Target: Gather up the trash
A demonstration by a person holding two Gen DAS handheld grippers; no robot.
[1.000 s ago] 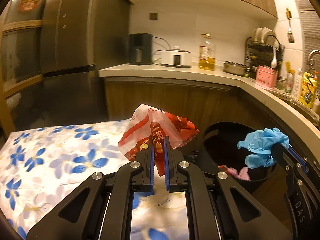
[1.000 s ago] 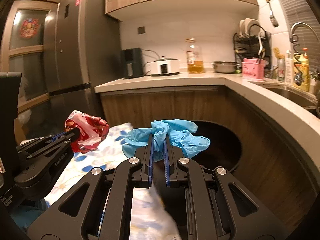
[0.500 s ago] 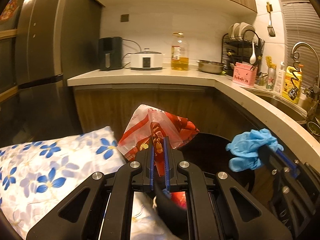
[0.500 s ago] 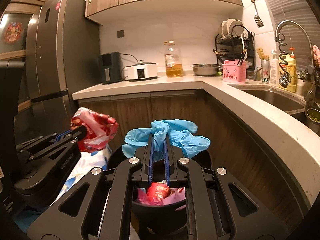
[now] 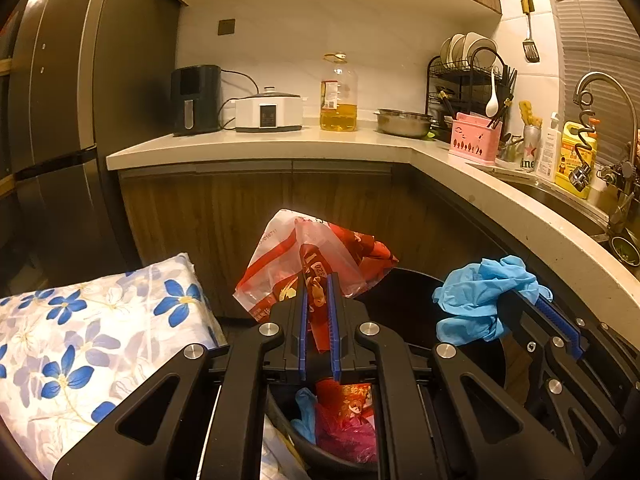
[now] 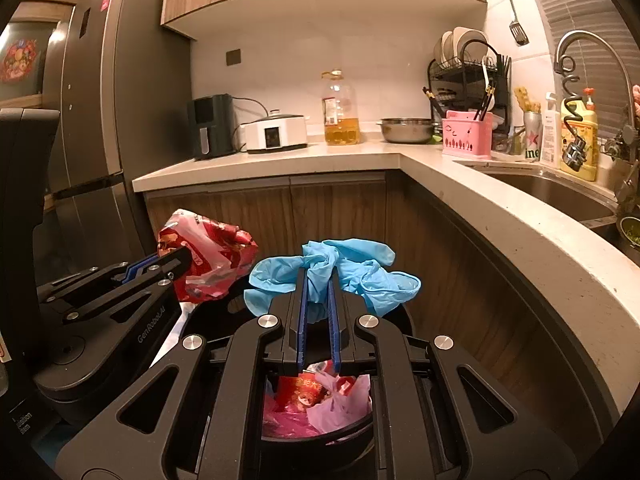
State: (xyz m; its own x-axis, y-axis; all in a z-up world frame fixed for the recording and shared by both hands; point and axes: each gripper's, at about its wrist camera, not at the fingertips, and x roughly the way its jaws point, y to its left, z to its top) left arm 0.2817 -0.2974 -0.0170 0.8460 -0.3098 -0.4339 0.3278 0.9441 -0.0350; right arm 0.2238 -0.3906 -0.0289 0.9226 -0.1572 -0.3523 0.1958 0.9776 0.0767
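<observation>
In the left wrist view, a flowered cloth (image 5: 92, 336) fills the 8 o'clock corner, with the dark fridge (image 5: 52, 120) rising behind it at 10 o'clock. At the centre the left gripper (image 5: 317, 292) has its jaws nearly closed, pinching a crumpled red and white wrapper (image 5: 320, 258) that sticks up past the blue pads. Below it, toward 6 o'clock, sits a black bin (image 5: 460, 292) already holding red and pink rubbish (image 5: 346, 420). At 3 to 4 o'clock the right gripper (image 5: 532, 300) comes in from the side, holding a bundle of blue gloves (image 5: 480, 296) over the far rim of the bin. Along the counter (image 5: 280, 144) from 11 to 2 o'clock stand a black appliance (image 5: 196, 100), a white cooker (image 5: 268, 110), an oil bottle (image 5: 338, 94), a steel bowl (image 5: 404, 122), a pink holder (image 5: 476, 142) and a dish rack (image 5: 468, 68), with the tap (image 5: 604, 92) at 2 o'clock

In the right wrist view, the left gripper (image 6: 172, 258) enters from 9 o'clock, clamped on the red wrapper (image 6: 208, 258), which hangs just beside the near left rim of the bin (image 6: 400, 316). At the centre the right gripper (image 6: 318, 276) is closed almost fully on the blue gloves (image 6: 340, 272), which spill out to both sides of the pads, above the bin's opening. The rubbish (image 6: 316, 400) shows through the frame at 6 o'clock. The sink (image 6: 560, 196) lies at 3 o'clock
</observation>
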